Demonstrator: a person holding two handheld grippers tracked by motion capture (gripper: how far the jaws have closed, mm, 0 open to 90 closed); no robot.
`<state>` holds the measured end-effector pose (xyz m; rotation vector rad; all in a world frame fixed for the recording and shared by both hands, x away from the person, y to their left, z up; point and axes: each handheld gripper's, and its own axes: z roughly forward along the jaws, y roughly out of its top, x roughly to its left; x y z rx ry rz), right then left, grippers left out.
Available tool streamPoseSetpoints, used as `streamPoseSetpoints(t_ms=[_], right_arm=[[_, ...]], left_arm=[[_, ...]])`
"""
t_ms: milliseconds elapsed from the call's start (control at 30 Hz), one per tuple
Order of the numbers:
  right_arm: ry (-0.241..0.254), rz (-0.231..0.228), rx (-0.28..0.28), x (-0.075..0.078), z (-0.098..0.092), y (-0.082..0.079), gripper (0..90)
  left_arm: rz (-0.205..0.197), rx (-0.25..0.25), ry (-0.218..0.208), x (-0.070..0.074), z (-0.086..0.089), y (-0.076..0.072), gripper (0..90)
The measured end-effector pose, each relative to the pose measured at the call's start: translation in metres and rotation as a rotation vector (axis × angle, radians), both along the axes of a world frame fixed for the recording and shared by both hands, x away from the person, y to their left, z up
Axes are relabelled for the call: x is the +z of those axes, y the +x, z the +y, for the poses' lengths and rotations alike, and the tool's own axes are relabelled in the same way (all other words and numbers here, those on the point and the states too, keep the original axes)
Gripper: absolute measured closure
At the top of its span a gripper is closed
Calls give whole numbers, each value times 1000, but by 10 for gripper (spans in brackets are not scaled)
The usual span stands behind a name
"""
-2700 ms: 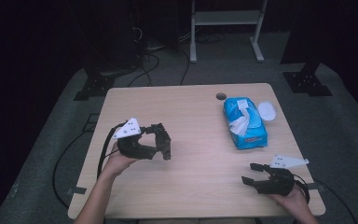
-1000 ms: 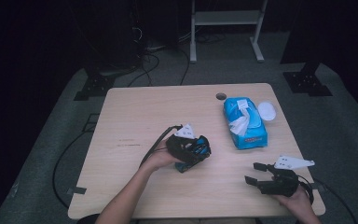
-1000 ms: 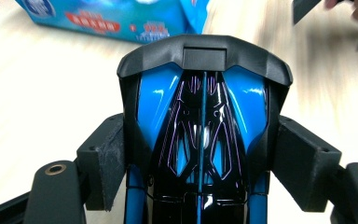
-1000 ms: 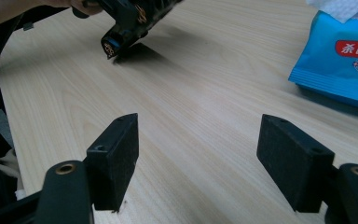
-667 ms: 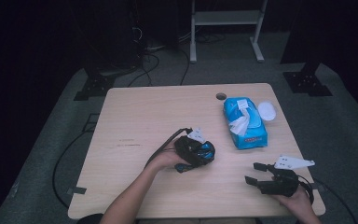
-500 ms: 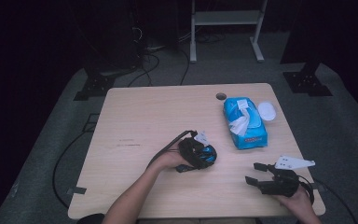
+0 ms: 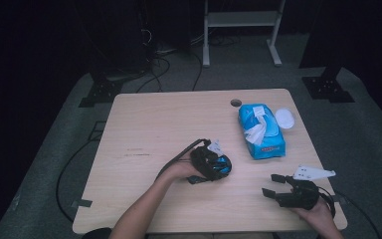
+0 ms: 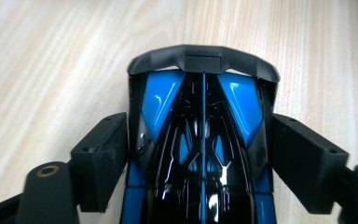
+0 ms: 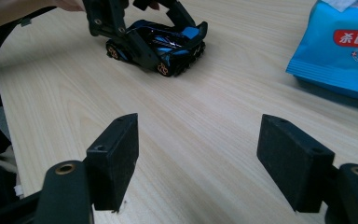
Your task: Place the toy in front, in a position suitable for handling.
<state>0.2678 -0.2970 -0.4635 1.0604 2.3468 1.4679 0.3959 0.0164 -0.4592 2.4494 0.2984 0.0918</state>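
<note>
Blue-and-black toy car [image 8: 200, 154] sits mid-desk [image 7: 149, 129]; my left claw [image 7: 214, 167] straddles it, jaws just easing apart, pads barely off its sides. Right claw [image 9: 205, 168] wide open, holding nothing.

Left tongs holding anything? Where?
Toy car sits between left tongs, jaws beside its flanks; they have just been opening, so a firm hold cannot be told.

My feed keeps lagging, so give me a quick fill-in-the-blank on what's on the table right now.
1. The toy car between the left gripper jaws is black and ____.
2. The car's wheels rest on the ____.
3. The right gripper jaws are ____, nothing between them.
4. The wipes pack is ____.
Missing: blue; table; open; blue
</note>
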Motion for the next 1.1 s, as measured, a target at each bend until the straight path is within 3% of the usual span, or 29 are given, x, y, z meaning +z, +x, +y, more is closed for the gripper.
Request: streamPoseSetpoints(t_ms=[333, 633, 733, 800, 833, 867, 1000, 1100], right_arm=[[0, 2, -6, 3, 2, 1, 285], [-18, -35, -52, 25, 4, 12, 283], [-49, -47, -103, 34, 5, 23, 283], [-63, -66, -127, 40, 5, 33, 283], [-85, -75, -165, 47, 5, 44, 283], [-85, -75, -165, 47, 5, 44, 283], [-127, -93, -235, 60, 9, 74, 283], [-153, -102, -288, 65, 12, 98, 283]], left_arm=[[-36, 67, -110, 13, 37, -15, 127], [-87, 110, -166, 17, 72, -32, 97], [-109, 120, -169, 15, 81, -38, 97], [-108, 123, -182, 15, 85, -41, 97], [-107, 126, -193, 15, 87, -42, 97], [-107, 129, -200, 16, 89, -43, 97], [-91, 141, -253, 16, 96, -46, 97], [-94, 152, -263, 15, 100, -47, 96]])
